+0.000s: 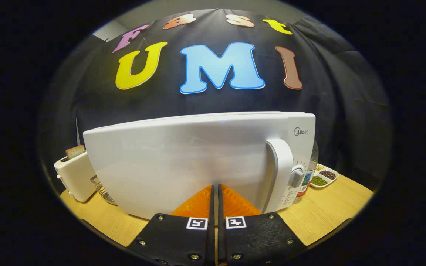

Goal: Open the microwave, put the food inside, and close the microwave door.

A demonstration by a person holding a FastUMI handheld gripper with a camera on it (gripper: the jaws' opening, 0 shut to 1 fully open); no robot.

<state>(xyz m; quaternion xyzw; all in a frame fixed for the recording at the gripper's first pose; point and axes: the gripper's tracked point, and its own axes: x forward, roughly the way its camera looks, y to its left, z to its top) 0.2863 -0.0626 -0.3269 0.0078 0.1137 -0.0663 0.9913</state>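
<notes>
We see the gripper with its fingers pressed together, nothing between them, tips right up against the closed door of the white microwave. The door handle stands just right of the fingers. Left of the microwave sits a toaster holding bread; to the right, a sectioned dish of beans on the wooden table.

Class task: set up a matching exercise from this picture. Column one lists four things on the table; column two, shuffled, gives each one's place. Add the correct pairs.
Things
1. microwave
2. toaster
3. sectioned dish
4. gripper

Places
A. holding a bread slice, at the microwave's hinge side
B. fingers together, tips at the closed door
C. holding beans, beyond the handle side
D. middle of the wooden table, door closed

Pairs: 1-D, 2-A, 3-C, 4-B
</notes>
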